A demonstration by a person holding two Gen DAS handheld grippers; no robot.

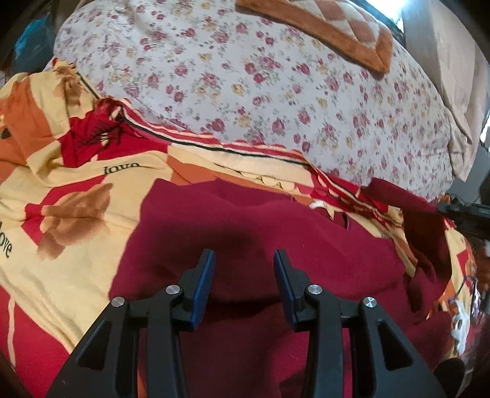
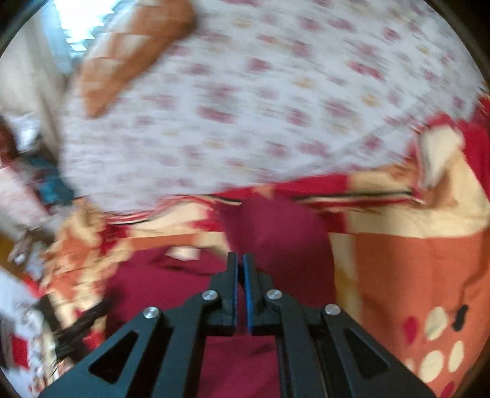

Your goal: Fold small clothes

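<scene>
A maroon garment (image 1: 245,220) lies spread on a red, yellow and orange printed sheet (image 1: 76,171). My left gripper (image 1: 243,254) hovers over the garment's middle, open, its blue pads apart with nothing between them. At the right edge of the left wrist view, a strip of the garment rises towards my right gripper (image 1: 459,211). The right wrist view is blurred. It shows my right gripper (image 2: 239,255) shut, its pads almost touching, and a raised fold of the maroon garment (image 2: 275,232) right at its tips, apparently pinched.
Beyond the sheet lies a white quilt with small red flowers (image 1: 245,76) (image 2: 245,107). An orange checked blanket (image 1: 337,24) (image 2: 131,52) rests on its far side. Blurred clutter (image 2: 27,171) lies past the bed's left edge.
</scene>
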